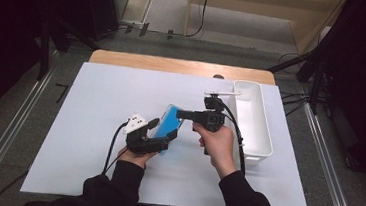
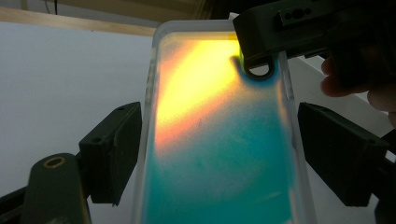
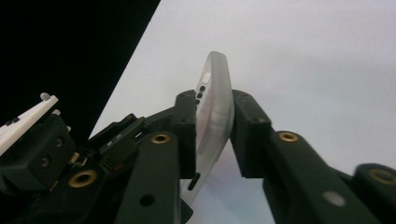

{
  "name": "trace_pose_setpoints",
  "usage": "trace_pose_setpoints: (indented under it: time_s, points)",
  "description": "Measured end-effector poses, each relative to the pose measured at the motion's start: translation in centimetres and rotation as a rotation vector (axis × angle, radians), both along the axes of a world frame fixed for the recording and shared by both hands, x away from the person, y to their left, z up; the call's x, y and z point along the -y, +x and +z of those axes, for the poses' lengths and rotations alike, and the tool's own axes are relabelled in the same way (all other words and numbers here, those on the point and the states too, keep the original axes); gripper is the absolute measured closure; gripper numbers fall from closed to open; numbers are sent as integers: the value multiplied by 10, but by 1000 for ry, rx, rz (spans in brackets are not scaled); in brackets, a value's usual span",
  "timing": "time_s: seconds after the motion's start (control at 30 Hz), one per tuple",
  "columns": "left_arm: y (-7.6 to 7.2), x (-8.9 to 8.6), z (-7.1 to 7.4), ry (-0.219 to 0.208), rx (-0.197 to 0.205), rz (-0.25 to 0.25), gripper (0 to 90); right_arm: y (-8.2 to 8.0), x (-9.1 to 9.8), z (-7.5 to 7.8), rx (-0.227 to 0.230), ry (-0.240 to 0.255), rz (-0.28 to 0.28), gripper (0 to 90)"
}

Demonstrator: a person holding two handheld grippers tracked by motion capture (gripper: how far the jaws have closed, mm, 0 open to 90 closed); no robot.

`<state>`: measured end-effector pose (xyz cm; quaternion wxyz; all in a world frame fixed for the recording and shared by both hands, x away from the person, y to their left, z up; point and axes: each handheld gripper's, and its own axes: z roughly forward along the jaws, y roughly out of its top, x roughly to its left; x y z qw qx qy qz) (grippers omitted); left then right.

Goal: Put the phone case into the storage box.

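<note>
Both the left gripper (image 1: 161, 131) and the right gripper (image 1: 182, 115) squeeze the phone case (image 1: 170, 123); pulling apart could bend it.

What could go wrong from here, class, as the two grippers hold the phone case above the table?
1. The right gripper pinches only the top end of the phone case; a pull could bend its soft rim or slip off.
2. The left gripper pads look barely against its sides, so the case might drop onto the table.
</note>
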<state>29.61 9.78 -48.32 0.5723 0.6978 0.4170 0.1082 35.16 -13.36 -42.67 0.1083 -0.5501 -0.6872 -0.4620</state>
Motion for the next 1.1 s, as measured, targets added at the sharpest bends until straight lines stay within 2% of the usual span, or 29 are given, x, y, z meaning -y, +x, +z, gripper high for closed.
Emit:
trace_pose_setpoints:
  time_s: [0.17,0.47,0.6,0.83,0.93,1.03,1.1]
  points:
    - [-1,1,-1,12,14,0,163,1,2,0,-23,24,2,742]
    - [-3,3,-2,14,20,5,162,0,1,3,-57,36,-10,764]
    - [-3,3,-2,29,35,8,162,0,2,3,-56,38,-2,768]
    - [-3,4,0,39,38,2,160,-1,2,6,-59,36,-1,771]
    - [-2,4,1,33,31,-5,159,-1,2,7,-46,36,3,771]
    - [1,3,0,4,-10,-43,127,-2,2,8,-32,27,7,771]
    - [1,3,1,0,-26,-37,121,-1,2,8,-31,32,9,772]
